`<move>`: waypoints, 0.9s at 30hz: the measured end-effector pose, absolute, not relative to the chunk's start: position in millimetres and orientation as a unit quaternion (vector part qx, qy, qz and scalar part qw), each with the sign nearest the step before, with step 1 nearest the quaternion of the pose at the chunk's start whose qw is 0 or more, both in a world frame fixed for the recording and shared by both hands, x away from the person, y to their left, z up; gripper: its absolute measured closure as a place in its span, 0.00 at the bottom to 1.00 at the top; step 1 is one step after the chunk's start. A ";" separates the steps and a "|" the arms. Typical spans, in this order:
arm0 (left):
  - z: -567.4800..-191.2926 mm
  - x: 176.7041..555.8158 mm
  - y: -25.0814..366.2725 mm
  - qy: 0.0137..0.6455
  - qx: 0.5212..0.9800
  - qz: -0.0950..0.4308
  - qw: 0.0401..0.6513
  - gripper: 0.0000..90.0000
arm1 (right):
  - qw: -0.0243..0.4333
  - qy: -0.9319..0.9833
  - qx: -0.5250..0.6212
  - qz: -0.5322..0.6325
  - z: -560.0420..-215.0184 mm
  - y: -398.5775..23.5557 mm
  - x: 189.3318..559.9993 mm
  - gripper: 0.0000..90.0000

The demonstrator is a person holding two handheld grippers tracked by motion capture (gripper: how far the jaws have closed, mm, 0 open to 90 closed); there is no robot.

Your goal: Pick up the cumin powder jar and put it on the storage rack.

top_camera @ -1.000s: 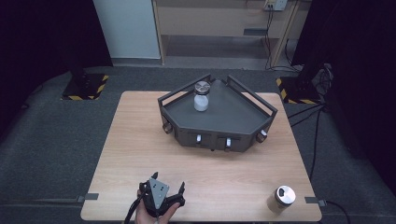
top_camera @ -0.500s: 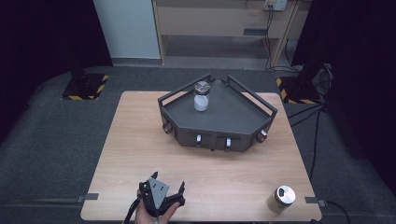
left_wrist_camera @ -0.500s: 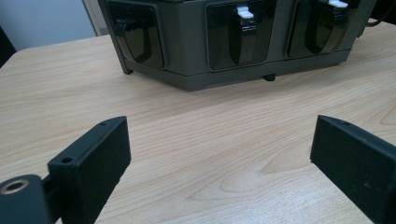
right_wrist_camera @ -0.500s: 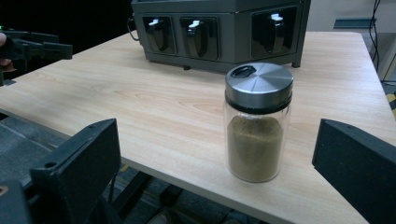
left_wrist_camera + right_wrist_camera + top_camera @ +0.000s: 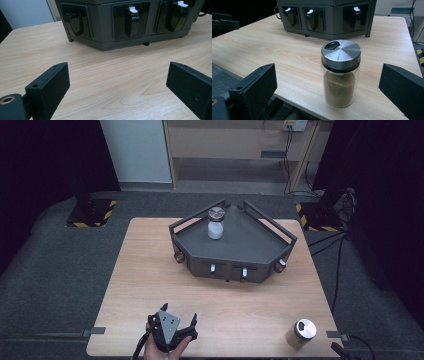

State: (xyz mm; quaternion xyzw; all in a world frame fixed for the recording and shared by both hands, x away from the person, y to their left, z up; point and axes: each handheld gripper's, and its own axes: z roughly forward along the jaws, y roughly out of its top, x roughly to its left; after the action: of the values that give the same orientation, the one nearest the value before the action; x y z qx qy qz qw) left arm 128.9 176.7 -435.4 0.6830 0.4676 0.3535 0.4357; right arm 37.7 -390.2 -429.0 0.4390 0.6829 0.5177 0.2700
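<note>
Wooden table takes up the middle of the high view, pale grain, dark carpet all around.

Dark grey tray stand sits in the upper middle of the table, wedge shaped with raised rails, front face carrying recessed black slots with small white tabs. In the left gripper view the same stand runs across the top of the frame; in the right gripper view it sits at top centre.

White jar with a round metal lid stands upright on the stand's deck, toward its back corner.

Left gripper is at the bottom centre-left of the high view, held in a hand at the table's near edge, grey plate on top. Its jaws are spread wide in the left gripper view, bare tabletop between them, nothing held, well short of the stand.

Spice jar stands upright at the lower right of the high view, near the table's front right corner, well apart from the stand. In the right gripper view the spice jar is at centre: clear glass, brownish powder about two-thirds up, silver lid with a black pour opening.

Right gripper has its jaws wide apart at the lower left and lower right of its own view, the spice jar ahead between them, not touched.
</note>
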 end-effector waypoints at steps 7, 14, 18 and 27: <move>-435.9 129.4 177.2 0.467 0.683 0.352 0.436 0.04 | 0.265 0.691 0.442 0.507 -432.7 -387.1 55.1 0.02; -436.0 129.7 177.9 0.468 0.682 0.351 0.439 0.04 | 0.260 0.700 0.447 0.492 -440.5 -383.1 73.8 0.02; -435.7 130.2 177.9 0.468 0.682 0.350 0.439 0.04 | 0.258 0.705 0.451 0.483 -445.0 -380.9 84.2 0.02; -435.4 129.7 178.1 0.468 0.681 0.351 0.441 0.04 | 0.248 0.714 0.451 0.475 -454.9 -378.6 104.1 0.02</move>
State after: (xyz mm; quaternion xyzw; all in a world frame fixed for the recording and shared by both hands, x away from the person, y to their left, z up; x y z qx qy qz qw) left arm 129.7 178.1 -435.4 0.6809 0.4676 0.3514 0.4408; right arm 104.1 -378.6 -454.9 0.4512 0.7140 0.4748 0.2476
